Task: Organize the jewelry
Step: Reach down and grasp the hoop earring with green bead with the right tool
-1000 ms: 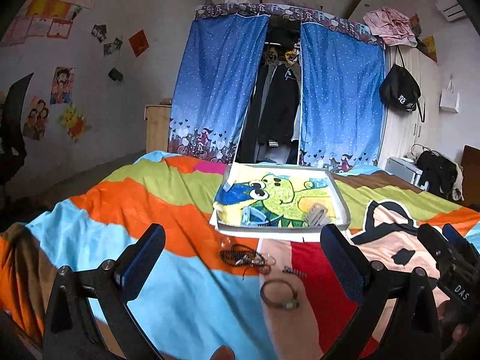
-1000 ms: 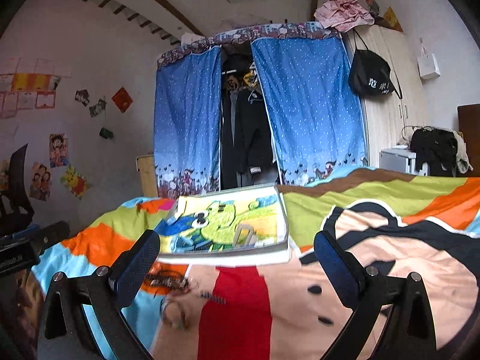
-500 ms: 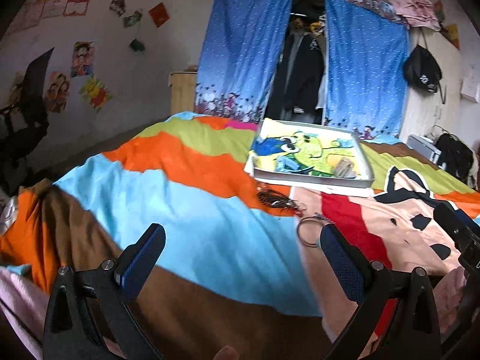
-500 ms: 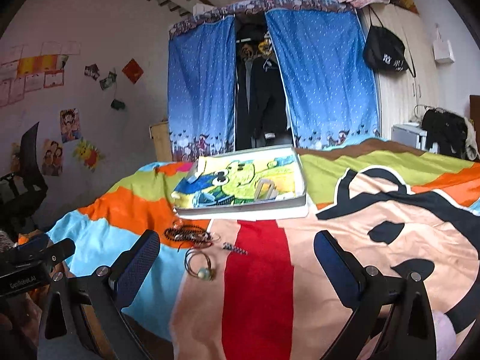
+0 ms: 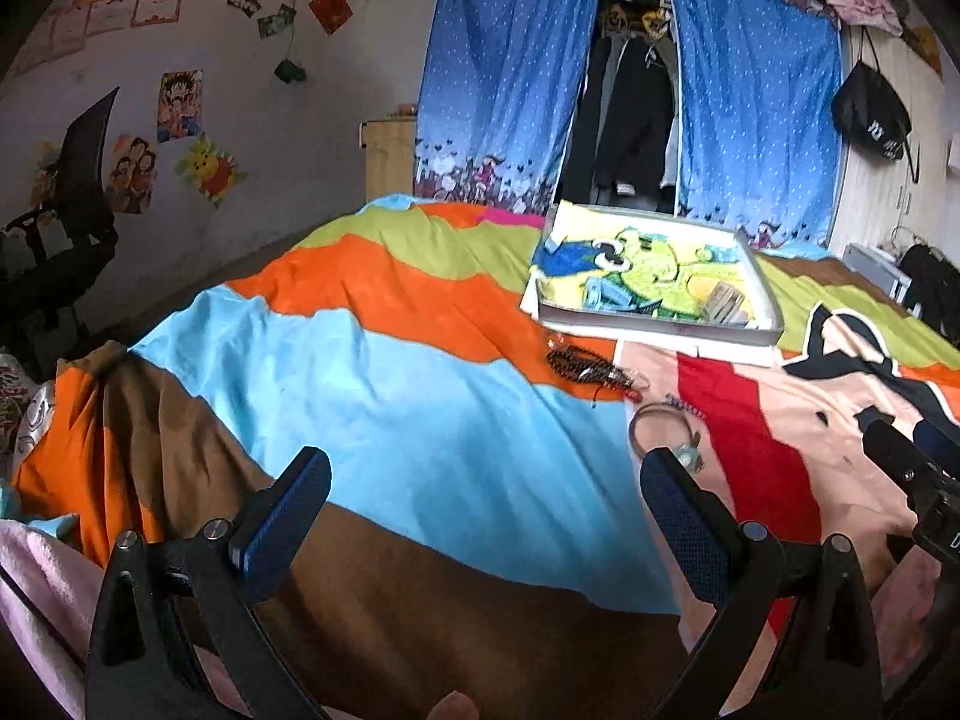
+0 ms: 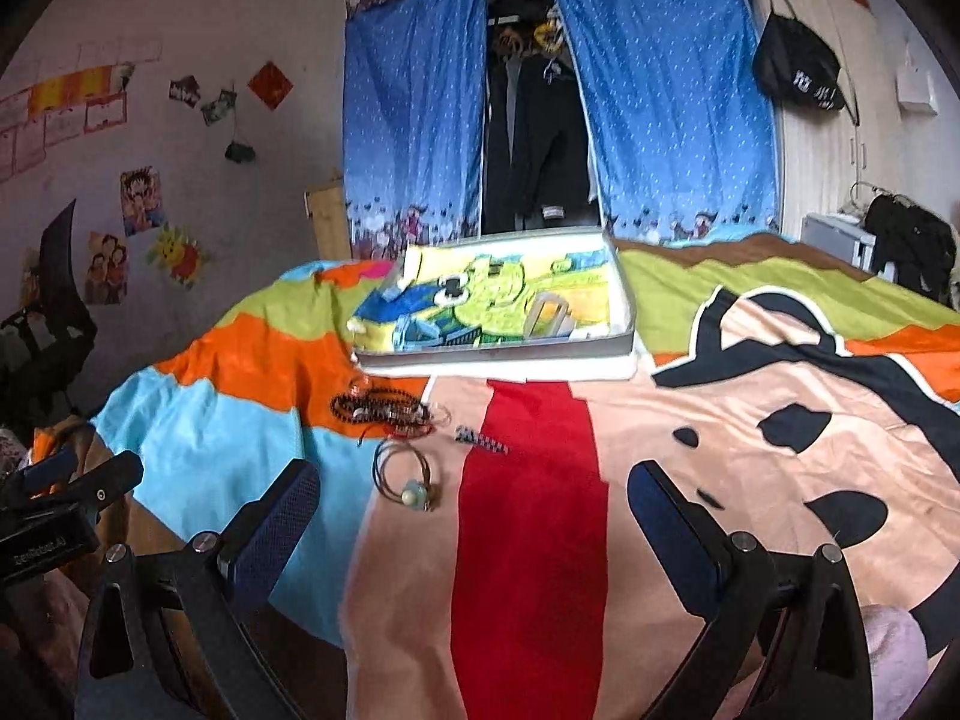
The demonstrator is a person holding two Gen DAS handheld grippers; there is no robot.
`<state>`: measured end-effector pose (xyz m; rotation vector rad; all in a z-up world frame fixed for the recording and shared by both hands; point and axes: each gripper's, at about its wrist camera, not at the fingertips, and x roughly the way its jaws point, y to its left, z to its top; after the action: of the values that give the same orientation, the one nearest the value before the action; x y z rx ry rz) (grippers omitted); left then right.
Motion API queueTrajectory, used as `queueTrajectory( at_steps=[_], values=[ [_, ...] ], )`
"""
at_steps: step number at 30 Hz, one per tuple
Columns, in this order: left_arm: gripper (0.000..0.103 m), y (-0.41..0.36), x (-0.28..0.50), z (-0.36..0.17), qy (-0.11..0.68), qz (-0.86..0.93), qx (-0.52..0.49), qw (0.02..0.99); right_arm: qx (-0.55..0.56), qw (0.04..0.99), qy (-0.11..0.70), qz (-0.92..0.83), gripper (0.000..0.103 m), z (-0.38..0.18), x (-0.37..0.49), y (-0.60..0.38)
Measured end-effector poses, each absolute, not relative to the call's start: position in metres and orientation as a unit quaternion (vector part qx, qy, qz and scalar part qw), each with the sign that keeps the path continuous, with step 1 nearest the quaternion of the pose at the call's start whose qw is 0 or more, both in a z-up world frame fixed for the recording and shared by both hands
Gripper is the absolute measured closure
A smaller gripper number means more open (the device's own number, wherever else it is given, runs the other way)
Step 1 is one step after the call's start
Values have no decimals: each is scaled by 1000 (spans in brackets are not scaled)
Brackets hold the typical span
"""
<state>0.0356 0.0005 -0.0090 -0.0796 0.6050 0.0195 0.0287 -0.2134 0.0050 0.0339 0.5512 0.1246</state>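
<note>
A shallow box (image 5: 660, 324) (image 6: 498, 354) with a green cartoon lining lies on the bed; a small comb-like piece (image 5: 723, 303) (image 6: 543, 315) rests inside. In front of it lie a tangle of dark beaded strands (image 5: 585, 363) (image 6: 381, 408), a cord loop with a pale bead (image 5: 663, 432) (image 6: 405, 471) and a small sparkly clip (image 6: 480, 440). My left gripper (image 5: 483, 507) is open above the blue stripe, left of the jewelry. My right gripper (image 6: 474, 507) is open, just short of the cord loop and clip.
The colourful bedspread (image 5: 372, 372) (image 6: 750, 420) slopes off at the near left edge. Blue curtains (image 5: 510, 72) and hanging clothes stand behind the bed. A chair (image 5: 66, 210) sits by the left wall. The right gripper's body (image 5: 918, 474) shows at the left view's right edge.
Both grippers have pulled back and risen from the jewelry, so more of the bed shows. The left one has swung leftward. The jewelry and box have not moved.
</note>
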Motion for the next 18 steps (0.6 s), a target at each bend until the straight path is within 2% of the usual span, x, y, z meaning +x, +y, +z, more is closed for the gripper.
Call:
queueTrajectory(
  at_steps=[7, 18],
  values=[
    [2, -2, 57, -21, 355, -30, -27, 934, 33, 946, 315, 67, 0, -5, 43, -218],
    [2, 9, 115, -32, 408, -87, -50, 908, 159, 894, 409, 92, 0, -31, 89, -259]
  ],
)
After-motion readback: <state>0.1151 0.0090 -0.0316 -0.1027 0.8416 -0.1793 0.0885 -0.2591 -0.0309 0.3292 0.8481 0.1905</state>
